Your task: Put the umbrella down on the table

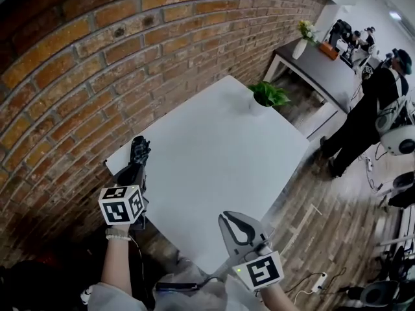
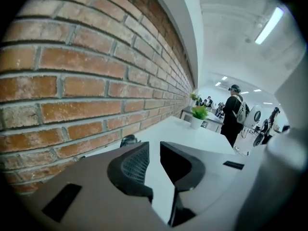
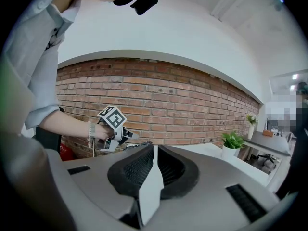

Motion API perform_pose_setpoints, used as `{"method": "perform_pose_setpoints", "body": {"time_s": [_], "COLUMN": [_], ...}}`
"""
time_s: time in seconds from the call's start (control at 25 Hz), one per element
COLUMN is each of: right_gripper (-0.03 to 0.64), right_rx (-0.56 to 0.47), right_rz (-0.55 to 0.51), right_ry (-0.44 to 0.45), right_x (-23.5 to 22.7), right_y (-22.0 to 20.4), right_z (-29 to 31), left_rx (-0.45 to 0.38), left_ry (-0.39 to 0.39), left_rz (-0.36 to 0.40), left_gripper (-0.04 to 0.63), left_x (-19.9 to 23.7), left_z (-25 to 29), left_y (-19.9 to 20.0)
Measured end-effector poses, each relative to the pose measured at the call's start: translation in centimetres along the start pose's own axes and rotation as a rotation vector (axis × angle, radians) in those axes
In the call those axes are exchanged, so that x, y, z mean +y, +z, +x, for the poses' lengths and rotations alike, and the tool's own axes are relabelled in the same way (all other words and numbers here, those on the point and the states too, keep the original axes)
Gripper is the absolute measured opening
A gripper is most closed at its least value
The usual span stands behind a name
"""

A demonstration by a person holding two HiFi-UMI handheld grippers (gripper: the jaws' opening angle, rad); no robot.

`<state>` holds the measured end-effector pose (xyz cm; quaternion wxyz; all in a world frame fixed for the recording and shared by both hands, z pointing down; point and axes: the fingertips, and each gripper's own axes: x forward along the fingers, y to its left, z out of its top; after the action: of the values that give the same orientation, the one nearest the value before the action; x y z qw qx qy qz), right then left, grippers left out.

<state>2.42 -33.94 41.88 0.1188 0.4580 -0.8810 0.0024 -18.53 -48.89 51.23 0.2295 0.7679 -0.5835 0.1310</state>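
Observation:
A dark bunched thing (image 1: 139,149) sits at the near left corner of the white table (image 1: 214,154), close to the brick wall; it looks like the folded umbrella. In the left gripper view the same dark thing (image 2: 129,139) shows just beyond the left jaw's tip. My left gripper (image 1: 135,168) hovers right behind it, apart from it. Its jaws (image 2: 154,150) stand a narrow gap apart with only the tabletop (image 2: 192,138) visible between them. My right gripper (image 1: 227,220) is over the table's near edge. Its jaw tips (image 3: 153,150) meet and hold nothing.
A small potted plant (image 1: 266,96) stands at the table's far corner. The brick wall (image 1: 78,76) runs along the left. Beyond are a dark table (image 1: 331,76) with a vase, and a person standing (image 1: 369,109). A power strip (image 1: 318,280) lies on the wooden floor.

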Motion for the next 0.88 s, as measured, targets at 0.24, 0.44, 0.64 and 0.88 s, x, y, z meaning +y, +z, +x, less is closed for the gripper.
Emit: {"method": "perform_pose_setpoints", "body": {"time_s": [0.24,0.44,0.64,0.88], "right_gripper": [0.057,0.057,0.057,0.057], "right_rx": [-0.038,-0.083,-0.126,-0.152], "right_rz": [-0.014,-0.017,-0.021,-0.024], "right_ry": [-0.020,-0.042,-0.061,-0.075], "right_x": [0.4,0.5,0.7,0.9], "right_y": [1.7,3.5,5.1,6.1], "right_z": [-2.7,-4.7,-6.6,-8.4], "left_rx": [-0.101,-0.185,-0.238,-0.291], "left_ry": [-0.132,-0.187,-0.215,-0.229], "left_rz": [0.095,0.149,0.200,0.156], "left_gripper": [0.041,0.034,0.029,0.025], "left_x": [-6.5,-11.0,-14.4,-16.4], "left_z": [-5.8,-10.7,-14.9,-18.4], "left_y": [2.5,3.9,4.2,3.8]}}
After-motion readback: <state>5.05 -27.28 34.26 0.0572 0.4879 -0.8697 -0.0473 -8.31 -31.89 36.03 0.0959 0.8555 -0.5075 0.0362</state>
